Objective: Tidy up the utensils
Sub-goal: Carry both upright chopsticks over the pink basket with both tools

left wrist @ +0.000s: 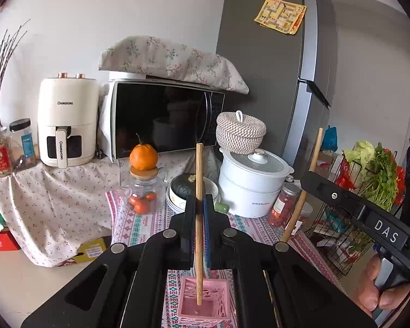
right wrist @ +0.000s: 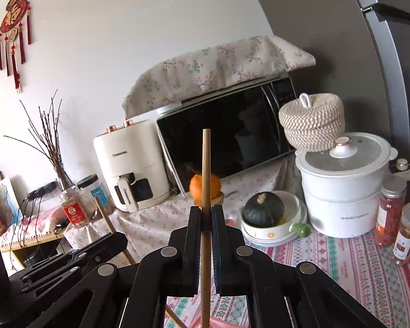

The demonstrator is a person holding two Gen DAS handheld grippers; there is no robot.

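Note:
My left gripper (left wrist: 200,205) is shut on a wooden chopstick (left wrist: 199,218) held upright, its lower end inside a pink slotted holder (left wrist: 203,304) on the patterned tablecloth. My right gripper (right wrist: 205,213) is shut on a second wooden chopstick (right wrist: 206,191), also upright. The pink holder's edge (right wrist: 227,324) shows just below it. The right gripper's body (left wrist: 369,213) and its chopstick (left wrist: 306,188) appear at the right of the left wrist view. The left gripper's body (right wrist: 68,259) and its chopstick (right wrist: 106,218) show at the left of the right wrist view.
On the table stand a glass jar (left wrist: 143,194) topped with an orange (left wrist: 143,157), stacked bowls with a dark squash (left wrist: 187,188), a white pot (left wrist: 252,183), a woven basket (left wrist: 240,132) and spice jars (right wrist: 391,216). Behind are a microwave (left wrist: 164,117), air fryer (left wrist: 67,125), fridge (left wrist: 273,82) and a wire vegetable rack (left wrist: 350,218).

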